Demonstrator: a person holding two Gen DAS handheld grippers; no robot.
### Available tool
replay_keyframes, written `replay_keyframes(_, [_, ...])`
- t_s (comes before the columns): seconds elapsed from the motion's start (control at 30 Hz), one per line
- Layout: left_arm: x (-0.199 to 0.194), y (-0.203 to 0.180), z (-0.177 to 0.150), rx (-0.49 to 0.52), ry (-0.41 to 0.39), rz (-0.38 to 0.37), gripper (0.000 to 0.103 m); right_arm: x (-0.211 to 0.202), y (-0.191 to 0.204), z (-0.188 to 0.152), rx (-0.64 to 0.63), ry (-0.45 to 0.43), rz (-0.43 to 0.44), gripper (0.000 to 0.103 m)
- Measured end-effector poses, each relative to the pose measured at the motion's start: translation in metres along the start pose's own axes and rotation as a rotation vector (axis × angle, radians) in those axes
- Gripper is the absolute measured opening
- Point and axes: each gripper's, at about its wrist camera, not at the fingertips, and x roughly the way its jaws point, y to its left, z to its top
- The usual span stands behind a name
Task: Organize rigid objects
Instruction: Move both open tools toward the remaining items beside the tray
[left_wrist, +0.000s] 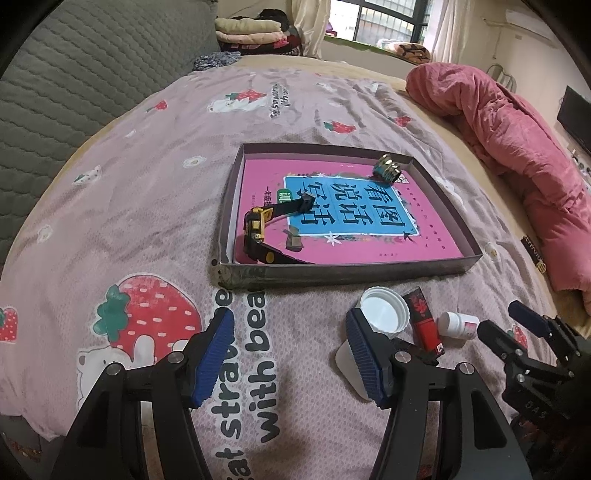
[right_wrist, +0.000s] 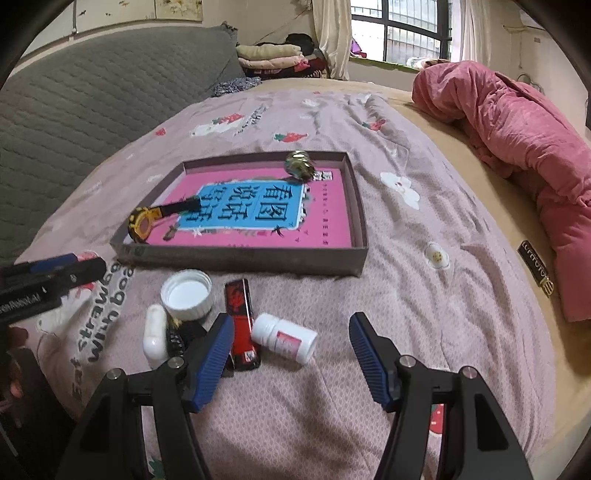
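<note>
Left wrist view: the left gripper (left_wrist: 290, 356) is hanging open over the bedspread (left_wrist: 110, 206), gripping nothing; right wrist view: the right gripper (right_wrist: 291, 354) is standing open, the white bottle (right_wrist: 286, 338) lying between its fingers, untouched, near the tray's (right_wrist: 240, 258) front edge.

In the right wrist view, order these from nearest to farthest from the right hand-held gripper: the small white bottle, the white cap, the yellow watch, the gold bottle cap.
From the right hand-held gripper, which is open:
1. Small white bottle, lying on the bedspread between the fingers.
2. White cap, farther left, before the box.
3. Yellow watch, in the box's near left corner.
4. Gold bottle cap, at the box's far edge.
</note>
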Motion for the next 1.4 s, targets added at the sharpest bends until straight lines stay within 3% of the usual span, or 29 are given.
replay_keyframes(0.57, [0.002,-0.012,-0.014,0.023,0.042,-0.03,0.064,0.0,0.007,-0.008,-0.007,0.024,0.017,0.064])
replay_keyframes(1.13, [0.013,-0.048,-0.038,0.077,0.114,-0.087,0.064,0.0,0.002,-0.011,0.008,0.034,0.017,0.064])
replay_keyframes(1.4, [0.024,-0.061,-0.046,0.094,0.136,-0.065,0.064,0.004,0.0,-0.013,0.014,0.041,0.018,0.064])
